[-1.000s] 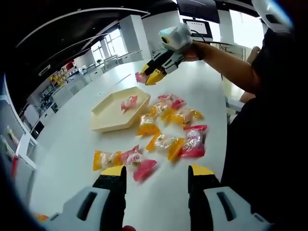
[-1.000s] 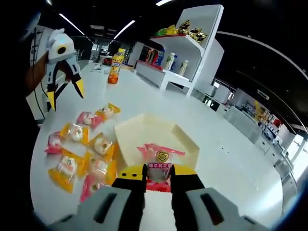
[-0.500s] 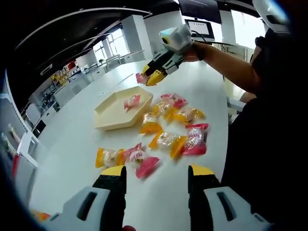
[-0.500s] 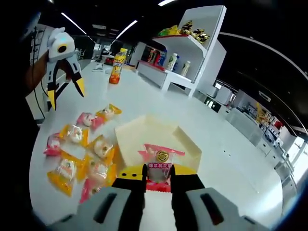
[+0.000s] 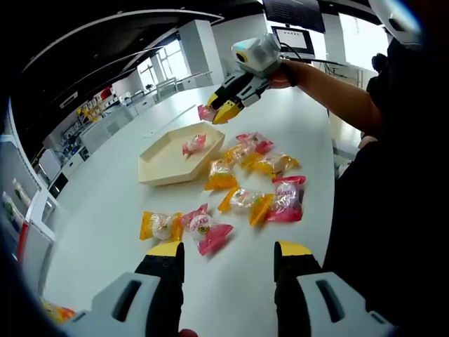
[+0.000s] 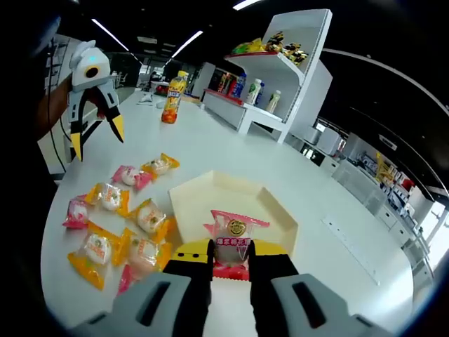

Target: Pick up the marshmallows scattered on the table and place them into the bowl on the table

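In the left gripper view, the left gripper (image 5: 228, 256) rises from the bottom with its yellow-tipped jaws spread wide apart and nothing between them, held above the white table (image 5: 105, 210); just ahead of its left jaw lie a yellow-wrapped marshmallow (image 5: 158, 226) and a pink-wrapped marshmallow (image 5: 203, 229), touching each other; a little farther, ahead of the gap between the jaws and toward the right jaw, a yellow packet (image 5: 245, 202) lies against a red-and-pink packet (image 5: 284, 201); beyond these sits a cluster of yellow and pink packets (image 5: 242, 156) close to the near edge of the cream hexagonal bowl (image 5: 158, 168), which lies ahead and to the left and has one pink packet (image 5: 194, 144) inside it; farthest off, above the far side of the bowl, the right gripper (image 5: 216, 112) hangs from a person's hand (image 5: 280, 74), its jaws closed on a pink packet.

In the right gripper view, the right gripper (image 6: 230, 254) has its jaws narrowed onto a pink marshmallow packet (image 6: 234, 239) that stands upright between the tips; directly behind it lies the bowl (image 6: 273, 225), and whether the held packet touches it cannot be told; to the left of the jaws the scattered packets (image 6: 119, 225) lie in a loose group on the table; farther left and higher, the left gripper (image 6: 97, 137) hovers over the table's edge with its jaws spread and empty; well beyond, an orange bottle (image 6: 170, 98) stands on the table, and white shelves (image 6: 280, 77) carry goods in the background.
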The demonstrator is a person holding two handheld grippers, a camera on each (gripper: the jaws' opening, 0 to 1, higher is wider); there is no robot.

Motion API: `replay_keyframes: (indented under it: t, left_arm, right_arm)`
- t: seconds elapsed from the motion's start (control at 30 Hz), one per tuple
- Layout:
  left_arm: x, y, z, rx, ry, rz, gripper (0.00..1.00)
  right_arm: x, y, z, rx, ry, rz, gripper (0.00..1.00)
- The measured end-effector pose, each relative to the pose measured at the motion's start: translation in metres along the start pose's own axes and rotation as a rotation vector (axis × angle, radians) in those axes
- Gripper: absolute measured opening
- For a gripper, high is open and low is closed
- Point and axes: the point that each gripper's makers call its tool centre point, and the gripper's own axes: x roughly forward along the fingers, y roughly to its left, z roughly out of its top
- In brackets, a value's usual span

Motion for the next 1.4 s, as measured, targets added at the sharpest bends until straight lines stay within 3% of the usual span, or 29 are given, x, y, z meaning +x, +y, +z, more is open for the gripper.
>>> replay_keyframes:
  t: [1.4]
  left_arm:
    - [0.0, 0.001, -0.006, -0.012, 0.0, 0.0, 0.5]
  right_arm:
    - [0.028, 0.015, 0.022, -0.037, -0.026, 0.052, 0.2]
